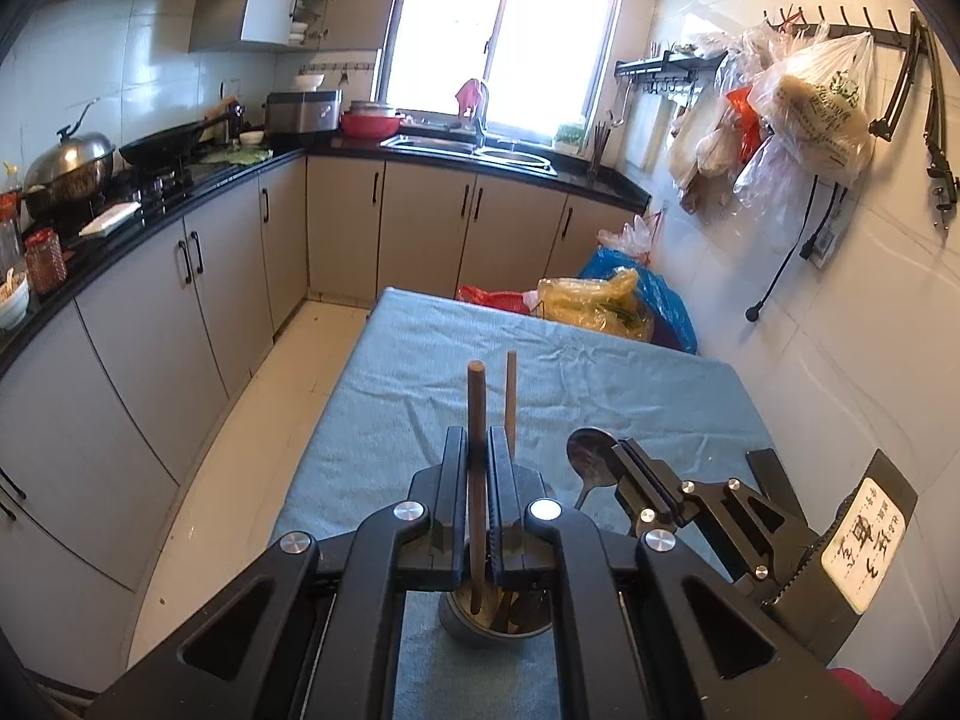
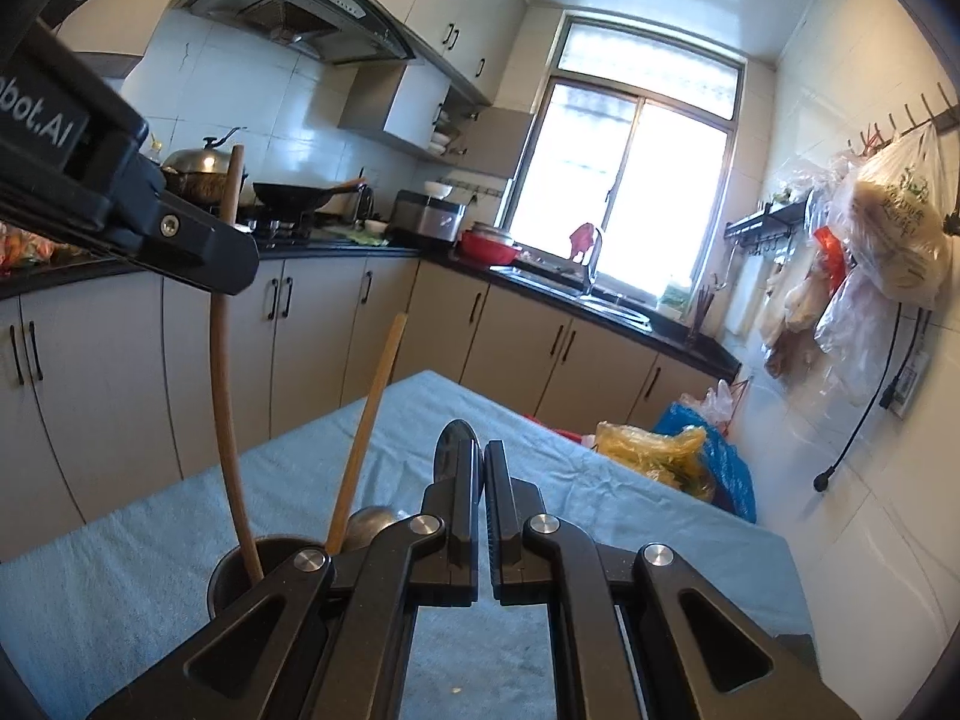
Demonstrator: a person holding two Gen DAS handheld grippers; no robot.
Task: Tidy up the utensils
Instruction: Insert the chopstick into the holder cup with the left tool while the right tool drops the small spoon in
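Wooden stick [image 1: 476, 420] is clamped between the jaws of the left gripper [image 1: 477, 450], its lower end inside the metal cup [image 1: 480, 621] on the blue cloth [image 1: 420, 360]. A steel spoon [image 1: 591, 459] is pinched by the right gripper [image 2: 482, 468] just right of the cup, where a second stick [image 2: 369, 420] leans.

Blue-clothed table [image 1: 600, 384]: far half bare, open passage there. Near edge: metal holder cup [image 2: 240, 570] with two wooden handles [image 1: 477, 450] standing up out of it, blocking a low sweep across. Right gripper [image 1: 624, 462] just right of the left gripper [image 1: 478, 438]; gap narrow. Plastic bags [image 1: 606, 300] crowd the far right corner, possibly touching the cloth edge. Floor aisle left of table clear.
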